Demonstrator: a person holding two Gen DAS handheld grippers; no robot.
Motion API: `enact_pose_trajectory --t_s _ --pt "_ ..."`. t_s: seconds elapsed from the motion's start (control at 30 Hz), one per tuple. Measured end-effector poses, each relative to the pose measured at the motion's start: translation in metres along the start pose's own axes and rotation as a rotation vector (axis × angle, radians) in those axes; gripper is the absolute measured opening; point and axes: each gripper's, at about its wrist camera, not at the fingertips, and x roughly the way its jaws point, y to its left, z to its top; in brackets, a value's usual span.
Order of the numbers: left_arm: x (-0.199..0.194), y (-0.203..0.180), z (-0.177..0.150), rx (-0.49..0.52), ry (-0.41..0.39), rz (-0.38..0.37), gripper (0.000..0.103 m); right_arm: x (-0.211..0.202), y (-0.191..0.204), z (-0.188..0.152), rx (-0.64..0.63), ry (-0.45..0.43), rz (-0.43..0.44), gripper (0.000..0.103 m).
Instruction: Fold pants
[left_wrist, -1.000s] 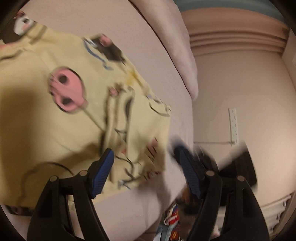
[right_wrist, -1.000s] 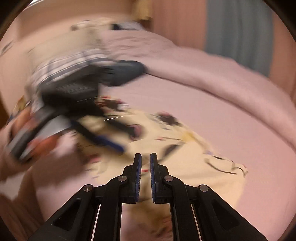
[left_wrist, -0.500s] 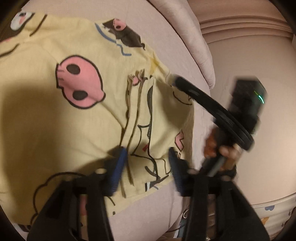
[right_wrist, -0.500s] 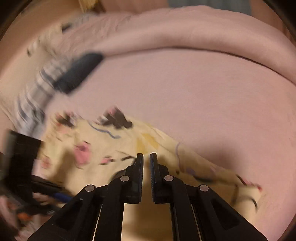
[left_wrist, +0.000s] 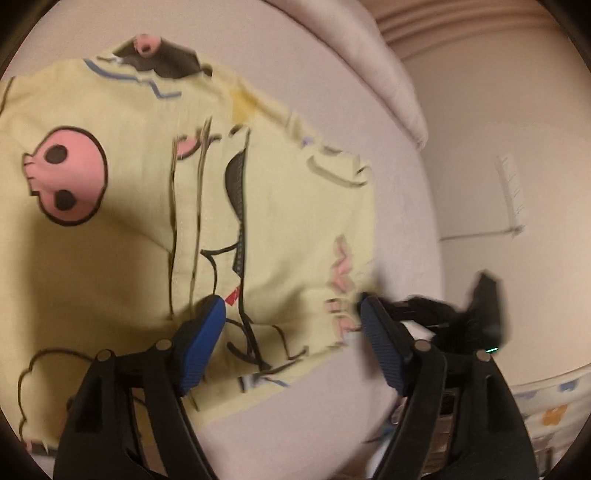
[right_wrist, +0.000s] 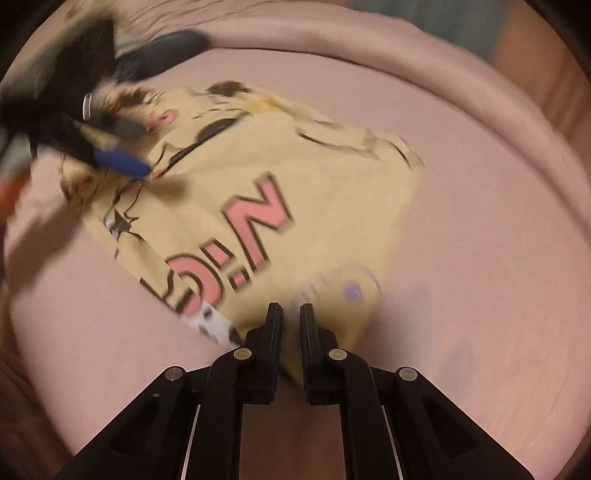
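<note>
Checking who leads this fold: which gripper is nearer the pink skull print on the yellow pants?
Left. The left gripper, jaws opening, hangs over the pants beside the skull print; the right gripper is shut at another edge.

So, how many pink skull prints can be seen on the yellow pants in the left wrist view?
1: the pink skull lies on the left part of the yellow pants, away from the folded edge. More may be hidden under the folds.

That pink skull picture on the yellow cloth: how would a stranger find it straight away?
Start at the pink bed and its yellow pants. In the left view the skull lies left of the centre seam. It is solid pink with two dark eye holes; nearby prints are thin outlines.
</note>
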Motion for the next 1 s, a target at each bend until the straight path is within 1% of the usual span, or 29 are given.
enact_pose_trajectory --t_s 0.03,0.1,0.13,0.2,0.23,0.27,0.3,0.33,0.37,0.4,0.43,0.47,0.57,0.63,0.7,0.73,0.8,0.83,0.9,1.0 --pt "-0.001 0.002 0.0 -0.005 -0.012 -0.014 0.073 -0.003 -0.005 -0.004 0.019 0.001 0.011 0.006" --pt "-0.012 0.013 -0.003 -0.074 -0.038 -0.052 0.072 -0.011 -0.009 -0.008 0.04 -0.007 0.014 0.006" --pt "-0.018 0.017 -0.006 -0.088 -0.048 -0.06 0.072 -0.015 -0.008 -0.008 0.039 -0.009 0.009 0.006" --pt "-0.038 0.022 -0.016 -0.098 -0.093 -0.081 0.08 -0.024 -0.001 -0.005 0.026 -0.022 0.0 0.007" --pt "-0.053 0.024 -0.021 -0.111 -0.138 -0.08 0.089 -0.032 0.004 -0.001 0.021 -0.049 0.017 0.007" --pt "-0.067 0.031 -0.028 -0.135 -0.183 -0.09 0.096 -0.035 0.01 -0.001 0.02 -0.072 0.038 0.007" --pt "-0.081 0.039 -0.034 -0.169 -0.225 -0.111 0.098 -0.036 0.017 0.004 0.02 -0.09 0.055 0.01" --pt "-0.092 0.048 -0.039 -0.204 -0.257 -0.126 0.1 -0.038 0.024 0.01 0.021 -0.11 0.074 0.015" --pt "-0.108 0.059 -0.048 -0.252 -0.301 -0.137 0.1 -0.039 0.032 0.017 0.022 -0.131 0.099 0.032" --pt "-0.124 0.071 -0.057 -0.295 -0.348 -0.144 0.101 -0.039 0.039 0.022 0.025 -0.145 0.114 0.052" --pt "-0.134 0.079 -0.063 -0.326 -0.384 -0.141 0.102 -0.039 0.046 0.027 0.028 -0.16 0.127 0.058" --pt "-0.147 0.089 -0.071 -0.362 -0.427 -0.136 0.102 -0.037 0.053 0.033 0.027 -0.18 0.148 0.06" --pt "-0.184 0.129 -0.101 -0.499 -0.57 -0.126 0.102 -0.027 0.073 0.049 0.035 -0.203 0.219 0.06" --pt "-0.191 0.148 -0.111 -0.583 -0.615 -0.135 0.102 -0.018 0.084 0.059 0.056 -0.211 0.253 0.06" --pt "-0.194 0.161 -0.115 -0.629 -0.633 -0.115 0.102 -0.01 0.092 0.067 0.078 -0.213 0.268 0.06" --pt "-0.196 0.169 -0.118 -0.647 -0.639 -0.109 0.102 -0.005 0.095 0.07 0.091 -0.214 0.276 0.06" --pt "-0.194 0.172 -0.116 -0.666 -0.652 -0.113 0.102 -0.002 0.097 0.074 0.113 -0.213 0.285 0.06" --pt "-0.195 0.171 -0.114 -0.658 -0.67 -0.104 0.102 -0.001 0.098 0.075 0.119 -0.213 0.287 0.06" --pt "-0.199 0.168 -0.109 -0.632 -0.696 -0.057 0.102 -0.001 0.101 0.077 0.123 -0.216 0.283 0.06" --pt "-0.195 0.173 -0.098 -0.652 -0.705 -0.052 0.102 -0.002 0.101 0.078 0.115 -0.214 0.266 0.06"
